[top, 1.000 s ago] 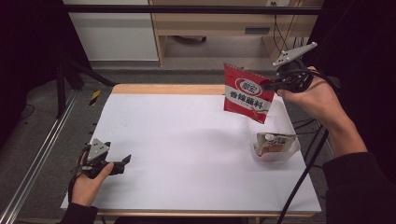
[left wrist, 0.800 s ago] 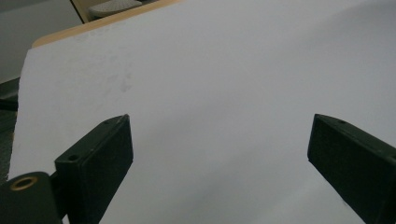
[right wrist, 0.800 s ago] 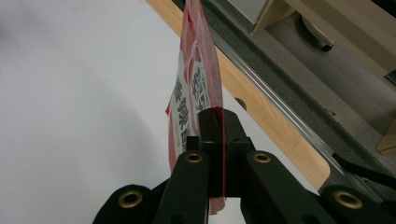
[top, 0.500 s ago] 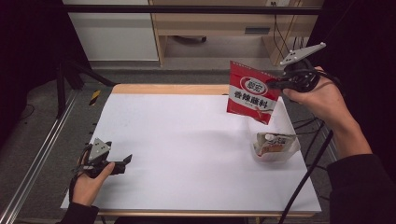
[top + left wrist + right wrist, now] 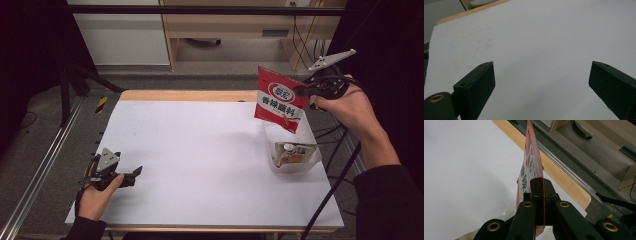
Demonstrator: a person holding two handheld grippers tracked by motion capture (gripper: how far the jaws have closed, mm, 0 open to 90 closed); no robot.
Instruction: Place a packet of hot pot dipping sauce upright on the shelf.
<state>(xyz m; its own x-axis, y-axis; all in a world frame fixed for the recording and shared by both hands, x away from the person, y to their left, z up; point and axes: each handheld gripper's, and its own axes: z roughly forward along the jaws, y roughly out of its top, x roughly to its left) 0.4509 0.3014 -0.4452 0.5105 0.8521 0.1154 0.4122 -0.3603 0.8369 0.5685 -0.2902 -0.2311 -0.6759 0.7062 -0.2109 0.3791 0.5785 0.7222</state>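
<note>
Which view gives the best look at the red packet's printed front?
The high view: the red packet hangs face-on from the right gripper, label and white lettering visible, above the clear container. The right gripper view catches it edge-on, clamped between the jaws. The left gripper view looks across the white table.

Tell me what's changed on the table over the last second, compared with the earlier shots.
The right tool, shut on the red sachet, has carried it rightward, nearer above the clear container. Nothing was picked up or let go. The left tool rests open at the table's near-left corner as before, and the container with its packet hasn't moved.
</note>
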